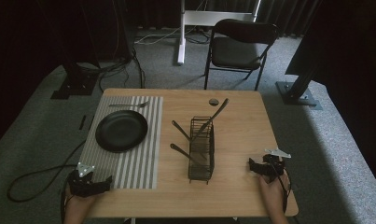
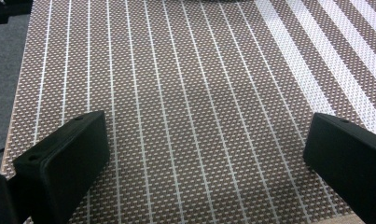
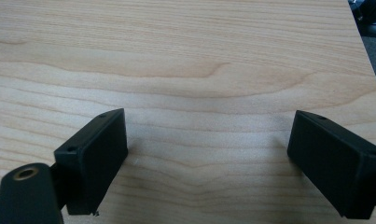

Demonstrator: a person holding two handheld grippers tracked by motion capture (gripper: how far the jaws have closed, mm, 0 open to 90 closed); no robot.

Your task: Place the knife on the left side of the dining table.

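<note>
A black plate lies on a striped grey placemat at the table's left. A fork rests on the mat beyond the plate. A black wire caddy stands mid-table with several dark utensils leaning out of it. My left gripper rests at the mat's near left corner, jaws wide open over bare placemat with nothing between them. My right gripper sits near the front right of the table, open over bare wood.
A small dark round object lies near the table's far edge. Beyond the wooden table stand a black folding chair and a white stand. Cables run over the carpet at the left.
</note>
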